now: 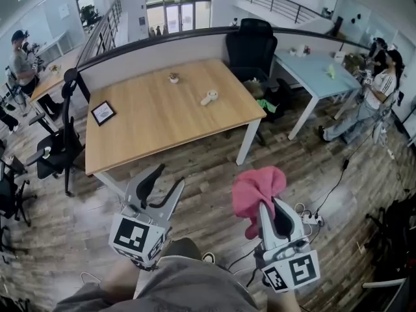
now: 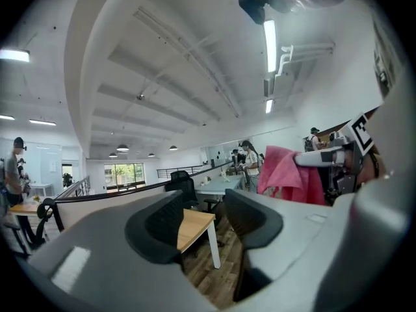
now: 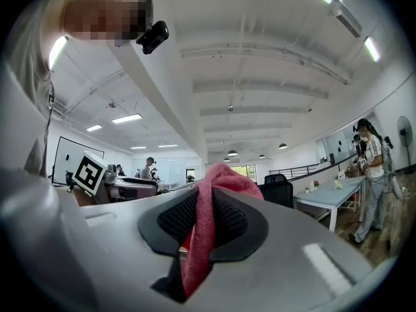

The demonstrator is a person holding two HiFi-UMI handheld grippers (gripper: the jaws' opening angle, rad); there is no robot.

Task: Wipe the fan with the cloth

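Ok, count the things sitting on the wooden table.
3: a dark square frame by the wooden table's left edge, a small object near the back, and a white object right of centre. Nothing seems hidden.

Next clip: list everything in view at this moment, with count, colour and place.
wooden table: one, light brown, centre
black-framed item: one, wooden table's left side
small object: one, white, on wooden table
office chairs: at least two, black, behind and left of wooden table
blue table: one, pale blue, right rear
power strip: one, white, floor at right
other people: two or more, far left and far right
cloth: one, pink, in right gripper
left gripper: grey, open, empty
right gripper: grey, shut on cloth
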